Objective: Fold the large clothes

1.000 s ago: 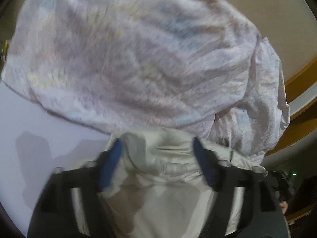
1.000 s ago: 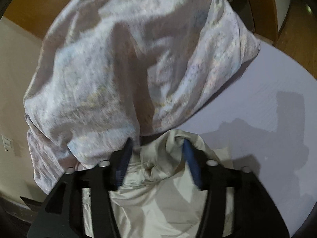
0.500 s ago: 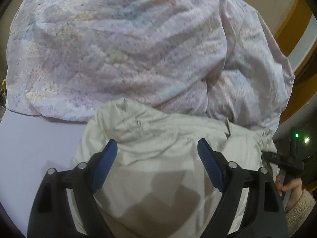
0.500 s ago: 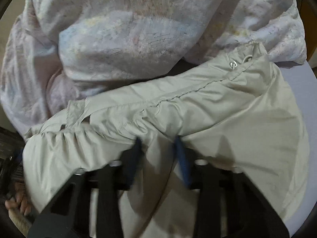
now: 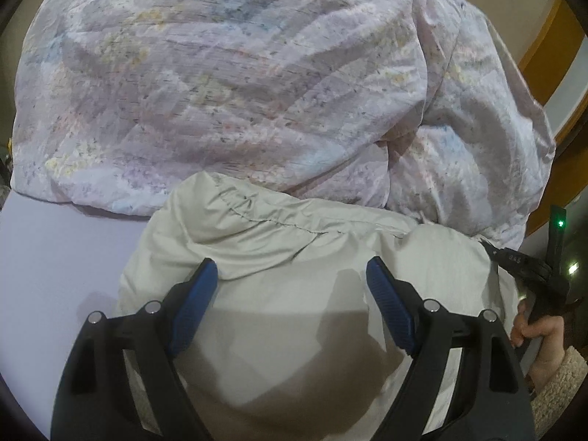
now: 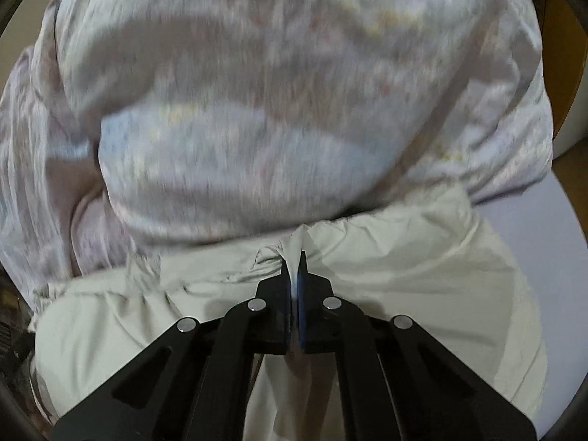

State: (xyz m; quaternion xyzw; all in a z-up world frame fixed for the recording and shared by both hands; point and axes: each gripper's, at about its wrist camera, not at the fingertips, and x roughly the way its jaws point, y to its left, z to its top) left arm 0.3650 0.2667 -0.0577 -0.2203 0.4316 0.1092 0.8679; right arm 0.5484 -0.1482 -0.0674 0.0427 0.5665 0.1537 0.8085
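Left gripper (image 5: pixel 290 275): jaws spread wide and released, the blue pads (image 5: pixel 191 308) poised above the pale grey-green garment (image 5: pixel 294 330) with nothing pinched between them; whether the tips brush the cloth cannot be told from this angle.
Right gripper (image 6: pixel 293 261): clenched on a raised pleat of the same garment (image 6: pixel 404 275), a thin ridge of fabric standing up between the two pads. Its jaws have just been closing, with that fold of cloth between them.
Right gripper from the left wrist view (image 5: pixel 529 268): seen at the right edge as a dark frame with a small green light, held by the person's hand (image 5: pixel 536 330) in a fuzzy cream sleeve (image 5: pixel 558 386).
Garment, place: spread on the lilac sheet (image 5: pixel 55 257), directly under both grippers, its gathered seam edge lying against the quilt behind it.
Garment, look: smooth and slightly shiny, with a stitched seam running across the far edge and wrinkles bunching toward the pinch on the right side.
Quilt (image 5: pixel 220 92): a bulky pastel-patterned heap, lilac with blue, pink and yellow flecks, filling the far half of both views and touching the garment's far edge.
Quilt in the right wrist view (image 6: pixel 275 110): blurred, so its pattern reads only as soft patches.
Sheet, right side (image 6: pixel 533 220): a bare strip beside the garment.
Wooden trim (image 5: pixel 540 44): orange-brown, beyond the quilt at upper right.
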